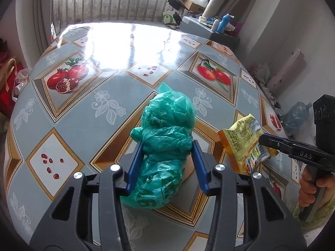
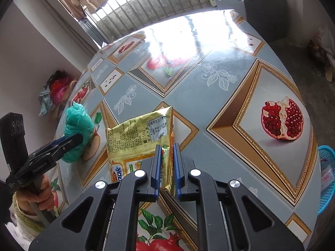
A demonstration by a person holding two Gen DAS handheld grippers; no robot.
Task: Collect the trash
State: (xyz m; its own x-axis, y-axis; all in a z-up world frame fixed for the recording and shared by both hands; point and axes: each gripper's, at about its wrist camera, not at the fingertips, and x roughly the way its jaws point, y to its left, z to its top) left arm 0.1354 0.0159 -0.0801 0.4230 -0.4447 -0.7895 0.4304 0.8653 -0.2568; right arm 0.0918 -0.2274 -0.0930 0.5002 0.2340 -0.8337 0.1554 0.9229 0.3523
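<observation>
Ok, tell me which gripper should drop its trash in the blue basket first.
Right, probably. The right gripper already pinches the yellow snack wrapper, and the blue basket sits off the table edge on its side.

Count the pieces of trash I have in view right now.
2. The green plastic bag sits between the left gripper fingers; the yellow snack wrapper is pinched in the right gripper. The table shows no others; some may be hidden.

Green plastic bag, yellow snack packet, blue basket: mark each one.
green plastic bag [image 1: 165,146], left wrist view, crumpled middle between the blue pads.
yellow snack packet [image 2: 138,140], right wrist view, printed back panel above the pads.
blue basket [image 2: 326,179], right wrist view, mesh wall at the right edge.
</observation>
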